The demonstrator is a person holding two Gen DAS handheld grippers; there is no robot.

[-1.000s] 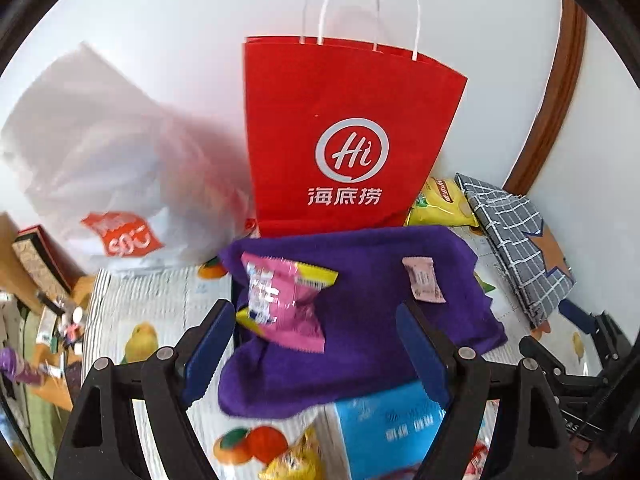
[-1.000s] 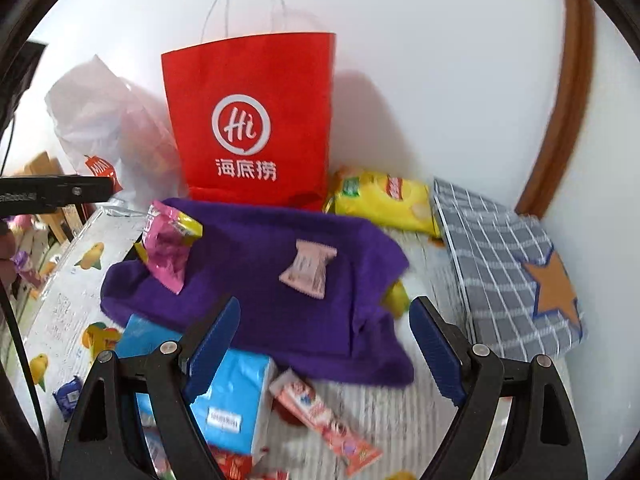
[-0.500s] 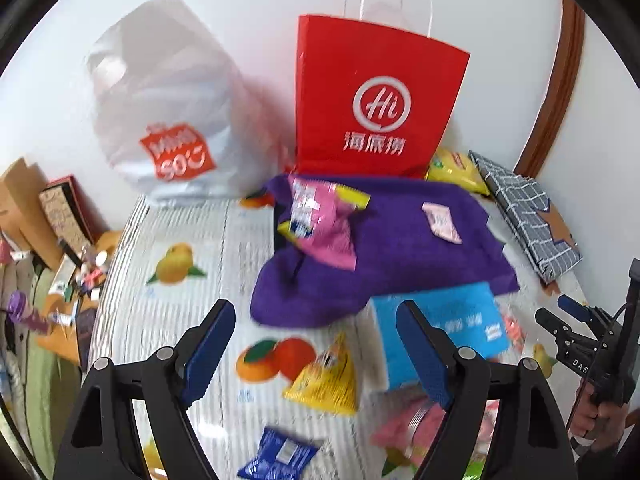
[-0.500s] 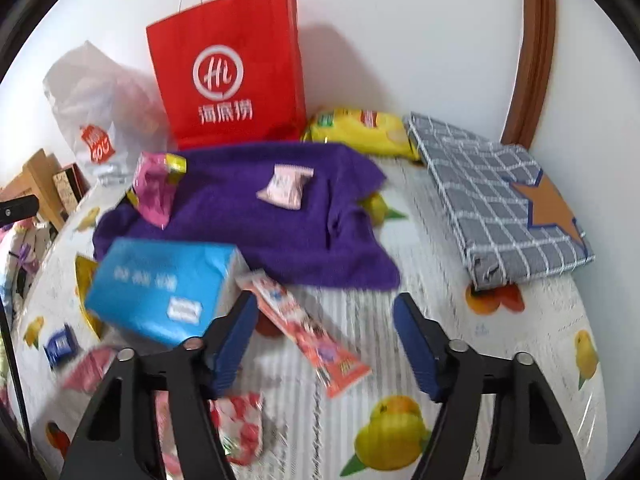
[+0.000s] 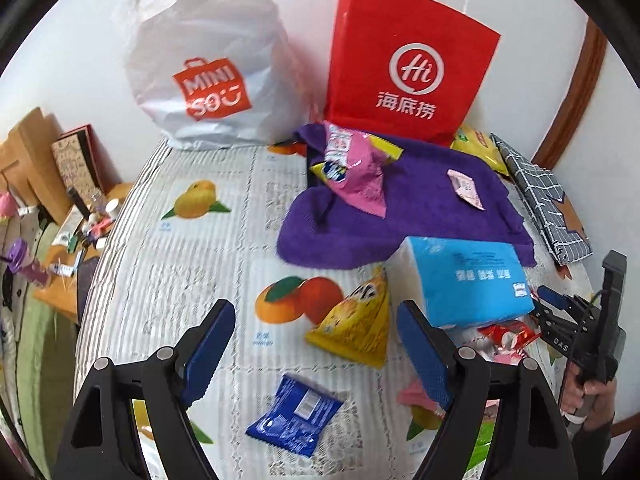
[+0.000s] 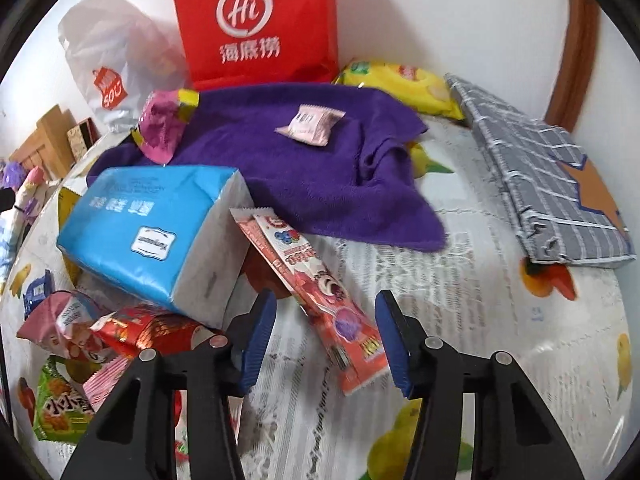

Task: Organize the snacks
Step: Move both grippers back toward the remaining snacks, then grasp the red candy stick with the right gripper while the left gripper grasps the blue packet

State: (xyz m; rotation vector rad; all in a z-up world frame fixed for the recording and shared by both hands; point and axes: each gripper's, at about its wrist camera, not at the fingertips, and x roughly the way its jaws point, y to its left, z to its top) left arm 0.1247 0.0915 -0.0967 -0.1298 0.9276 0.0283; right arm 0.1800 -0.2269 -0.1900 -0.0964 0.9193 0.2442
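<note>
While the snacks lie strewn over the fruit-printed, ribbed white cloth covering the bench, both claws hang above the clutter, angled downward; the right claw is closing, its blue pads either side of the lower end of a long, flat, red foil snack stick but not yet pressing it, so it looks to me like the first pick; the stick's upper end is tucked against a soft blue plastic-wrapped tissue pack, which probably explains the approach from the free end. The left claw is spread wide and holds nothing; between and beyond its pads lie a glossy dark-blue sachet and a yellow pyramid-shaped foil pouch, either a likely target. Farther back, a rumpled purple terry towel carries a crinkled pink-and-yellow packet and a small pale-pink wrapped sweet; behind it a stiff red paper carrier bag and a limp white plastic shopping bag stand against the wall, perhaps the intended containers; a yellow crisp bag and a folded grey checked cloth sit to the right.
</note>
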